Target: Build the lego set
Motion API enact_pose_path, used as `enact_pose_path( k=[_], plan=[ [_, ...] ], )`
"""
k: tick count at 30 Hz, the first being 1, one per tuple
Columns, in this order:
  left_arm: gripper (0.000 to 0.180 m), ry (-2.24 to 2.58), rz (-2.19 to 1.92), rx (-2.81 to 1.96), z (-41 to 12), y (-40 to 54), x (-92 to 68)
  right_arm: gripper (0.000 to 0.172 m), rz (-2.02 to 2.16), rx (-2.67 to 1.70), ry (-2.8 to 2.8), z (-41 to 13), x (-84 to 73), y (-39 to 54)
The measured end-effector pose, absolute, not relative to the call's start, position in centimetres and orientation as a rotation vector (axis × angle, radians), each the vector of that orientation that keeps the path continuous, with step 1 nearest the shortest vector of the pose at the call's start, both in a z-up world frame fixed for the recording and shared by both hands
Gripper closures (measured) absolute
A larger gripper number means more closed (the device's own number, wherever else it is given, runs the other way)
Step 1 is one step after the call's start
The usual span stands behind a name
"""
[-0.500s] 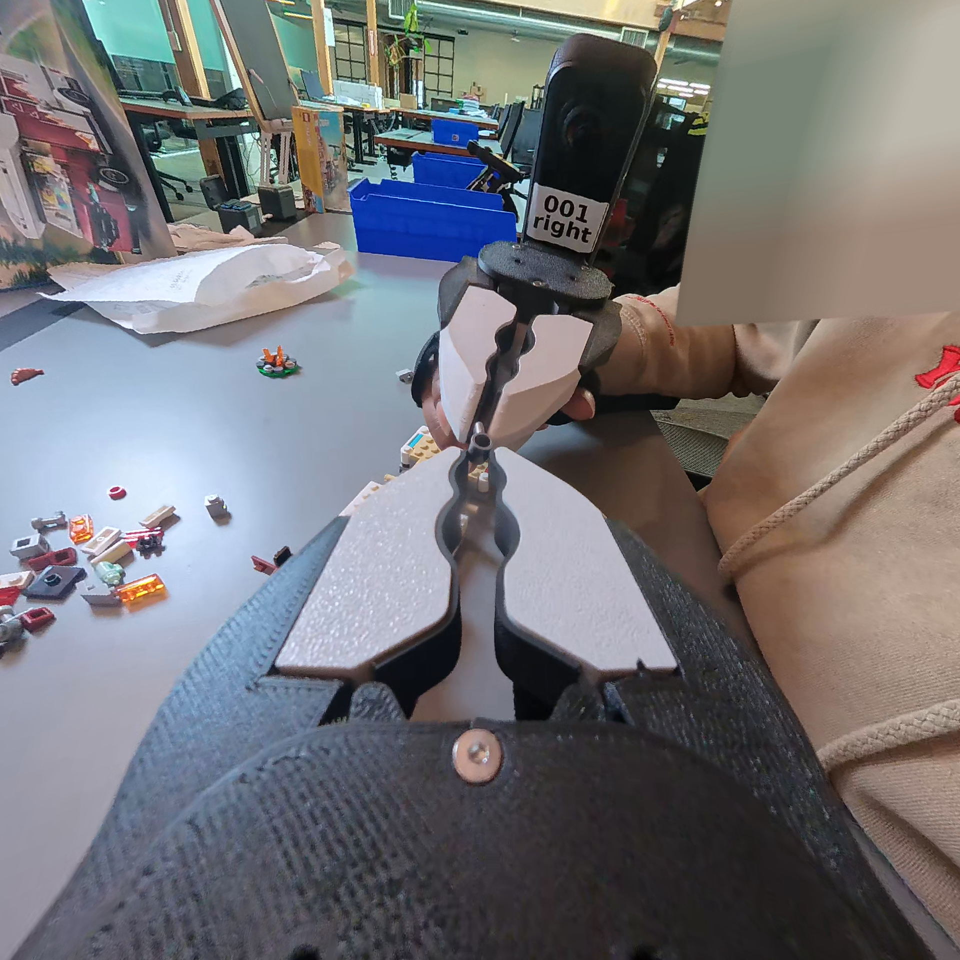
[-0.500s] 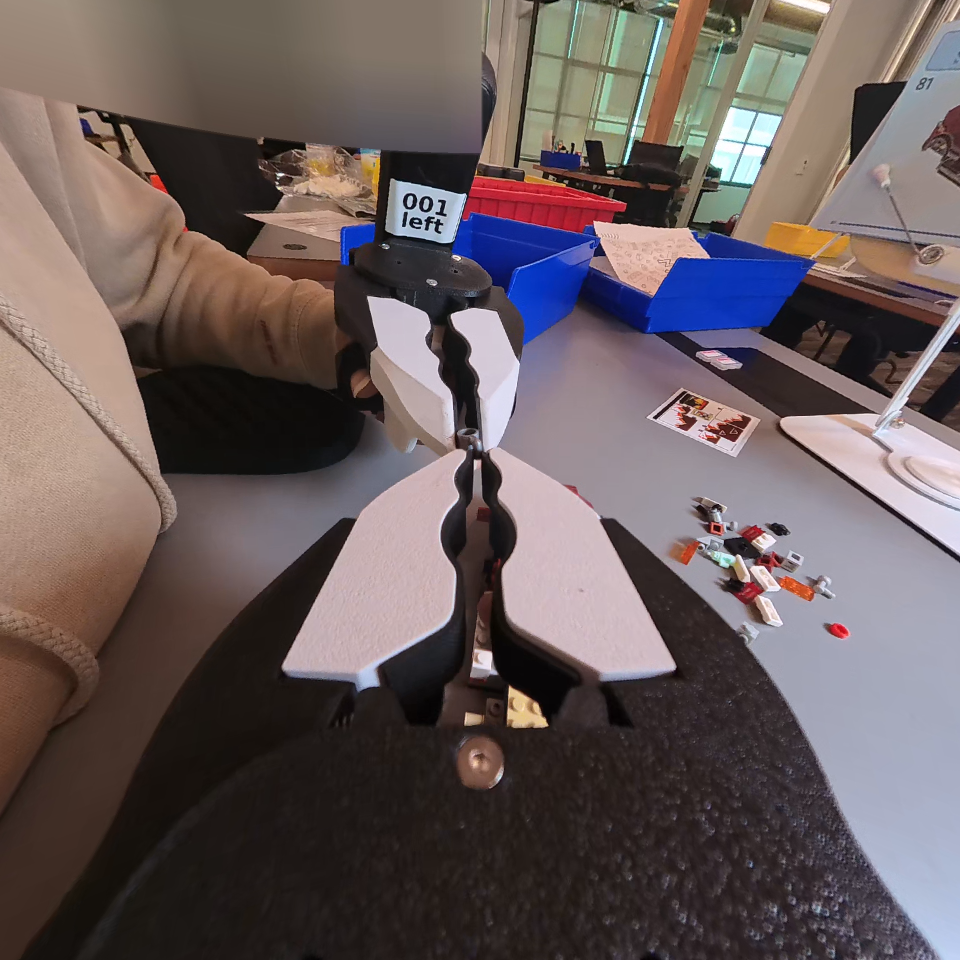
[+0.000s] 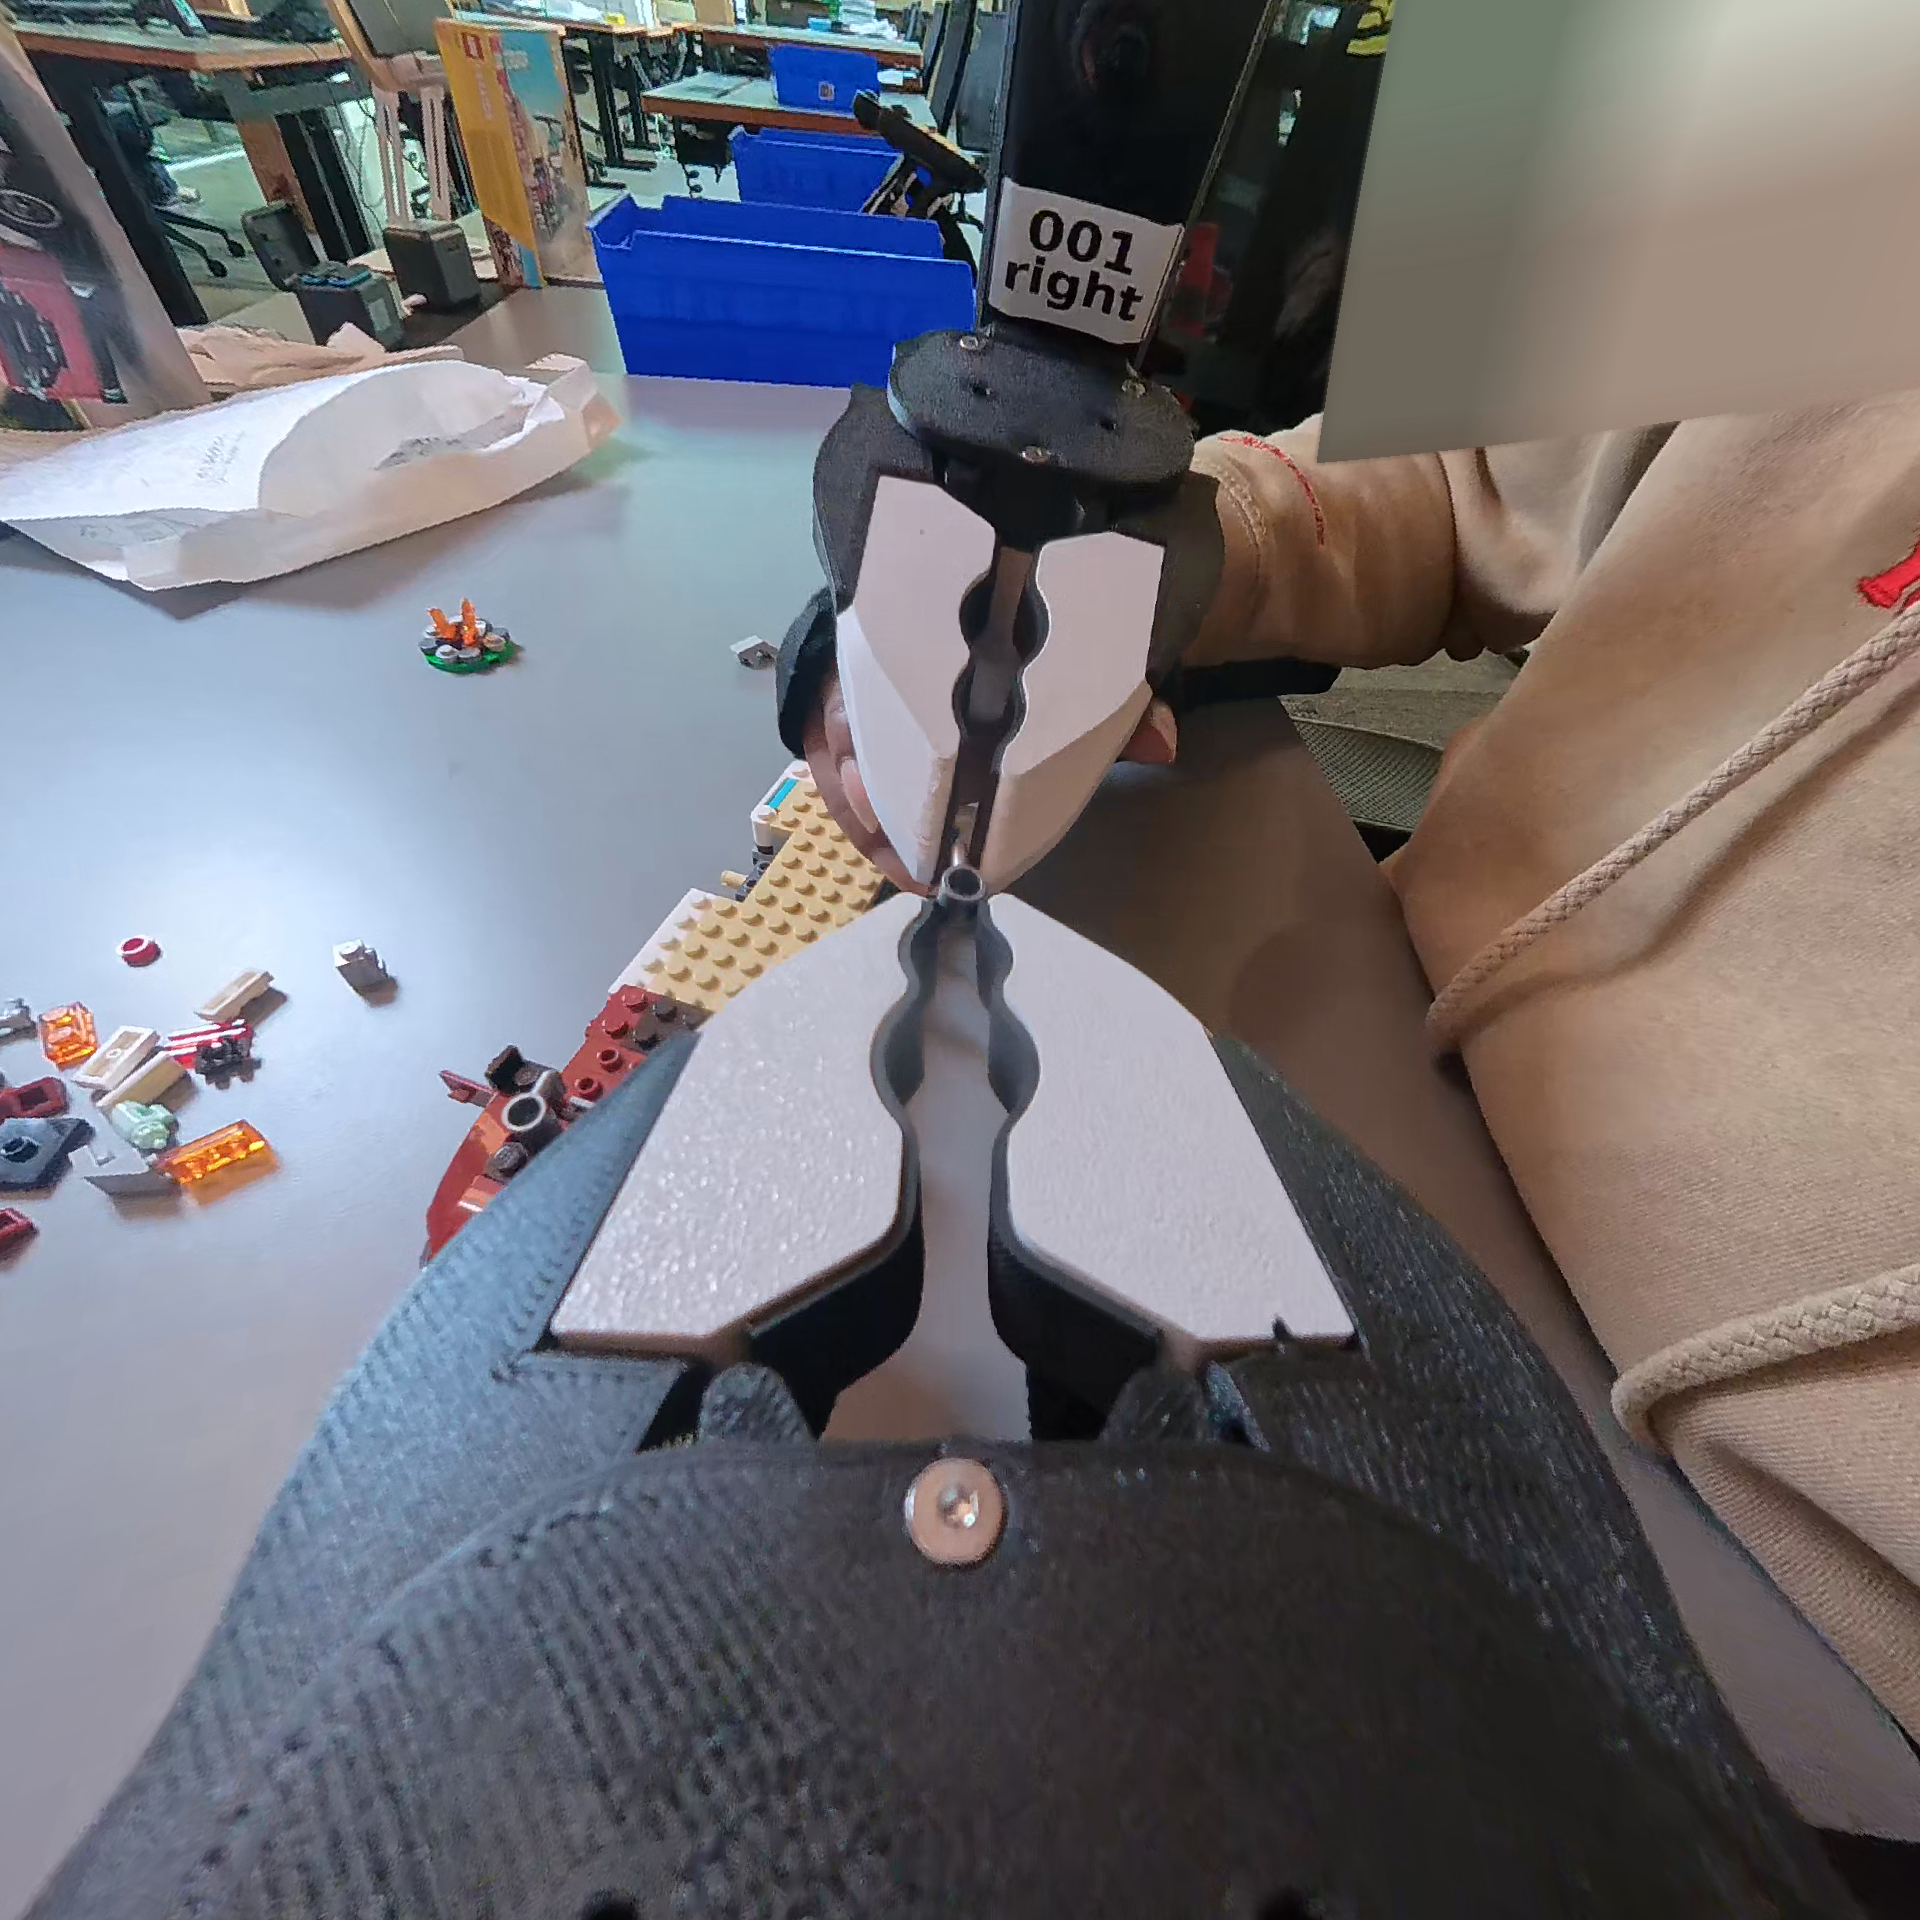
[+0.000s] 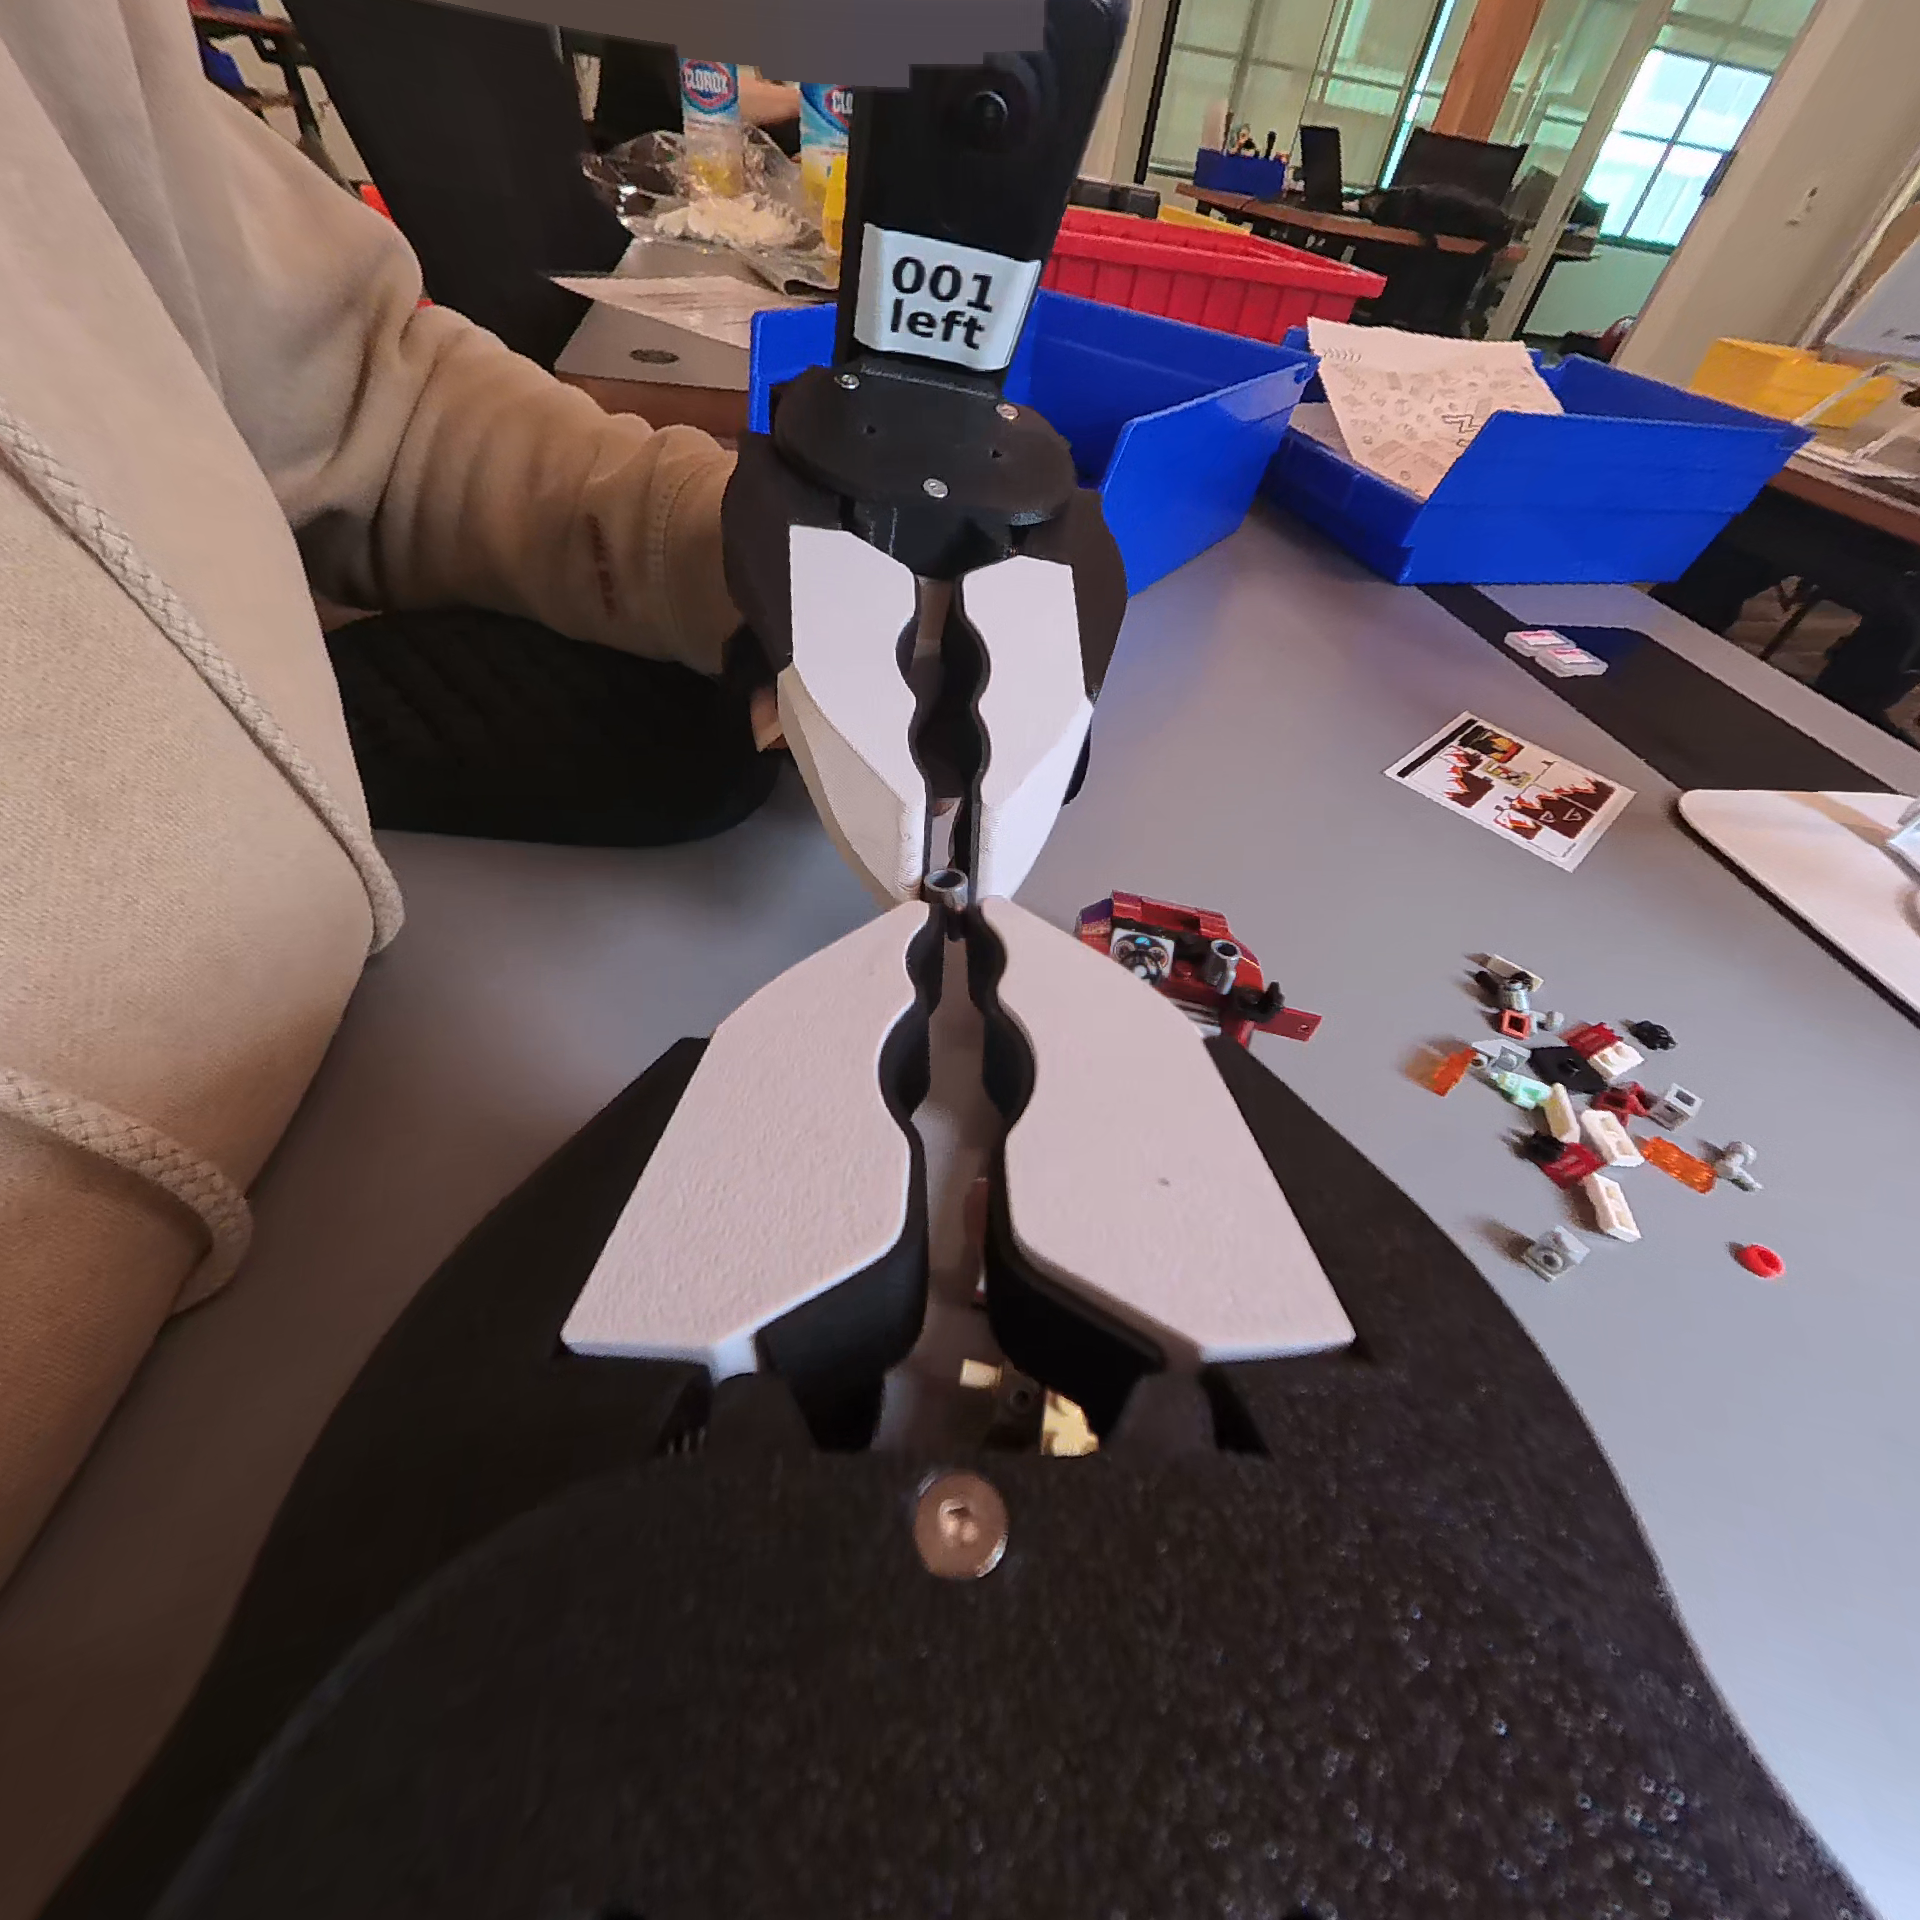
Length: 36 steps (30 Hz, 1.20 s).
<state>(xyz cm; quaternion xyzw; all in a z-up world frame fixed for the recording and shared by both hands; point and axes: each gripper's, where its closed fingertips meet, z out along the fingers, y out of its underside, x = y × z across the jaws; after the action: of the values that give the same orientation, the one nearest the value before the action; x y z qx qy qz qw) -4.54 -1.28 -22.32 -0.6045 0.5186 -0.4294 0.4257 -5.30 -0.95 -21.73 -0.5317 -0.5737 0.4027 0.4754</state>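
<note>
Above the grey counter (image 3: 312,831), the left tongs (image 3: 958,906) and right tongs (image 4: 948,914) met tip to tip, both pinching 1 small grey tubular piece (image 3: 961,886) held steady between them.

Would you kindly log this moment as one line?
left gripper: shut on grey tube piece | right gripper: shut on same piece, tip to tip above table

Two hand-held grippers (image 3: 961,894) (image 4: 948,914), three blue bins (image 4: 1538,499), one red bin (image 4: 1195,270).

loose bricks (image 3: 135,1081) left, bare table (image 3: 312,790) beyond
</note>
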Motion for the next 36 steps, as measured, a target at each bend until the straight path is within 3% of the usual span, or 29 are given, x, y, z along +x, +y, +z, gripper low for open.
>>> enact_pose_path(
  k=[6, 11, 22, 28, 36],
  plan=[
    [0.173, 1.289, -1.069, -1.523, -22.4, -1.0, -4.7, 0.169, 0.964, -1.352, -1.408, -21.9, -5.4, -0.7],
    [0.157, 1.225, -0.877, -1.583, -22.4, 2.7, -7.3, 0.169, 0.839, -1.500, -1.316, -22.2, -5.7, 3.2],
    [0.153, 1.308, -0.672, -1.598, -24.4, 4.7, -9.0, 0.169, 0.792, -1.610, -1.469, -23.8, -8.4, 5.7],
    [0.124, 1.376, -0.697, -1.689, -26.2, 4.9, -10.6, 0.169, 0.792, -1.646, -1.538, -25.1, -9.3, 5.6],
    [0.135, 1.386, -0.669, -1.695, -27.2, 4.8, -10.0, 0.169, 0.754, -1.678, -1.584, -25.7, -9.2, 5.3]
  ],
)
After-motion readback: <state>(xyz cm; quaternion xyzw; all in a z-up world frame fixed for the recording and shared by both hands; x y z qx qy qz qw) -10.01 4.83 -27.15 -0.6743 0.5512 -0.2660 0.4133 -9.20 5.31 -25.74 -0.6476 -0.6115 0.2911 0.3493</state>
